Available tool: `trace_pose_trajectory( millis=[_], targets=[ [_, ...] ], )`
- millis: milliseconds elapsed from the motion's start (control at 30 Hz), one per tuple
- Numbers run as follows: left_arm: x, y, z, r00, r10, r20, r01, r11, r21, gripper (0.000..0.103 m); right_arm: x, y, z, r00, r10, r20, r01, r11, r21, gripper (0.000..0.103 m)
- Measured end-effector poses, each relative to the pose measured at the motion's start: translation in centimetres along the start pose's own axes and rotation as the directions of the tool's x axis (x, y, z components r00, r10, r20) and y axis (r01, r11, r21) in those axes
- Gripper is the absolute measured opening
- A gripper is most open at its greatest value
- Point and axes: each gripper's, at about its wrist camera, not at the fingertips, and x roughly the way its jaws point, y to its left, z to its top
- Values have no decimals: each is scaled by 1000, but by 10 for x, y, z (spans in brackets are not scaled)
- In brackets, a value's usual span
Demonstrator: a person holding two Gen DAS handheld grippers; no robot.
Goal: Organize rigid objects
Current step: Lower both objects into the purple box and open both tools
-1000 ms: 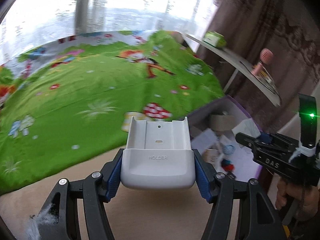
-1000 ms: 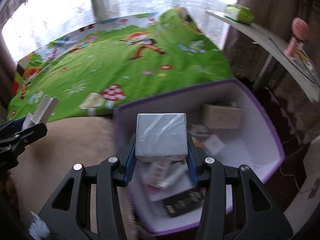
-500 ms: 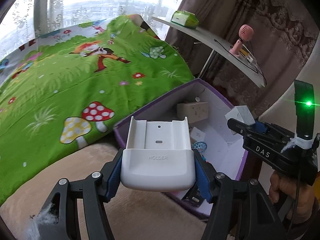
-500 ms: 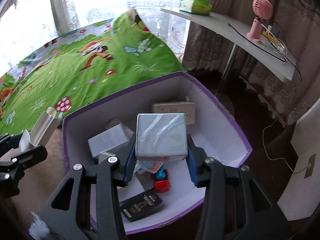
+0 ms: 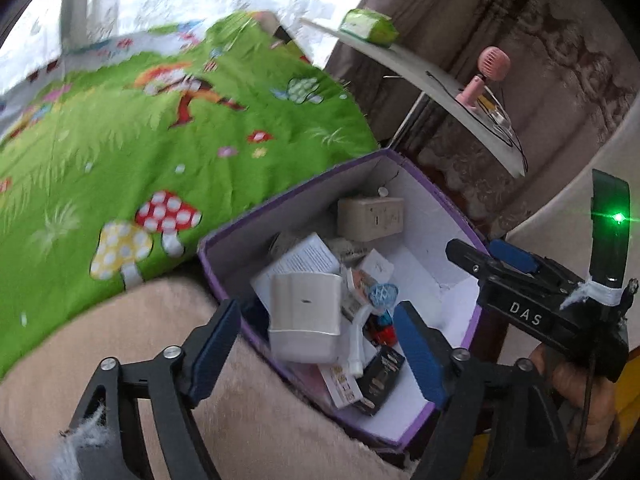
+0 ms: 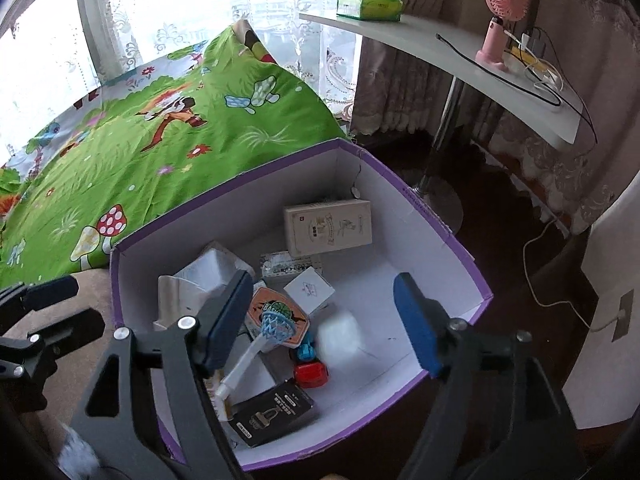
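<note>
Both my grippers' fingers just spread, left gripper (image 5: 318, 332) dropping white holder (image 5: 306, 322), right gripper (image 6: 324, 316) dropping grey box (image 6: 340, 338), both inside purple box (image 6: 440, 220).

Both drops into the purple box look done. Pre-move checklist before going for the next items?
1. Left gripper empty: ok; jaws have just been opening, white holder clear of the pads, over the box.
2. Right gripper empty: ok; jaws have just been opening, wrapped grey box blurred below them.
3. Both items settled: cannot tell; grey box is motion-blurred.
4. Purple box upright, with room: ok.
5. Grippers apart from each other: ok.
6. Next items located: not ok; none visible outside the box.
</note>
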Motion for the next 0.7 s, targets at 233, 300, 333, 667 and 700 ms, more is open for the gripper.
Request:
trace_pose_trajectory(
  millis=[233,300,333,667,700],
  targets=[
    [-8,3,-23,996,77,-36,-79,996,-46,85,-9,5,-10,999,31,-22,-31,999,-23,94],
    [-7,1,-25,996,75,-43,-76,997,-30,90,-11,5,-14,999,25,-33,-26,999,-28,97],
    [-5,0,-26,996,69,-53,-70,997,-22,94,-11,4,-16,999,26,-34,-27,999,-26,98],
    [-1,3,-24,999,2,-54,-6,998,-62,103,-7,7,-21,997,38,-71,-40,999,-16,102],
    [-1,6,-24,999,-11,-48,7,997,-73,103,-7,8,-21,996,49,-72,-50,999,-13,102]
  ],
)
